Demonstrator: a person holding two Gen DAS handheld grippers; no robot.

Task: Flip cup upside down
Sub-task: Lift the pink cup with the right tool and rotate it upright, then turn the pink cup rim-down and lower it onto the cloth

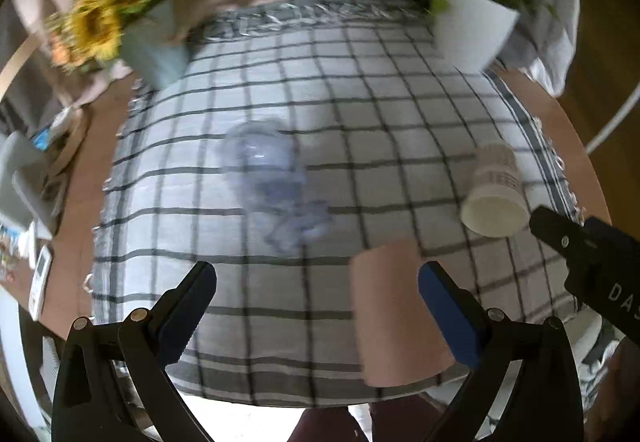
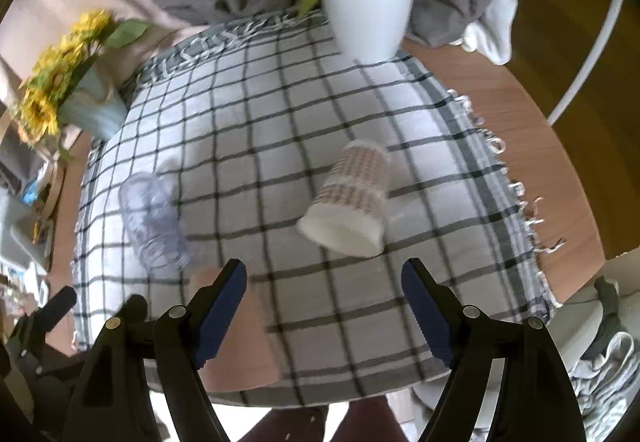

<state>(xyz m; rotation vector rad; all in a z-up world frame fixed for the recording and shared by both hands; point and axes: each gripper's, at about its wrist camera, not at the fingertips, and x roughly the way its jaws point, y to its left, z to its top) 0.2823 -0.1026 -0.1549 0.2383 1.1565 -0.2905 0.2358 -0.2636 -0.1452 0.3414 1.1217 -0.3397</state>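
The ribbed paper cup (image 2: 348,197) lies on its side toward the checked tablecloth's (image 2: 260,113) right edge — mouth toward the near edge. Both grippers, right gripper (image 2: 324,306) and left gripper (image 1: 316,306), hang released, empty. A pink cup (image 1: 396,318) stands by the near edge.

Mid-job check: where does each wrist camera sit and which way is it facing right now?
Left wrist: rides the left tool, looking forward over the checked cloth; its open fingers and the right tool's tip show.
Right wrist: rides the right tool, facing the paper cup on its side; open fingers show.
Shared: clear cup, pink cup, white planter.
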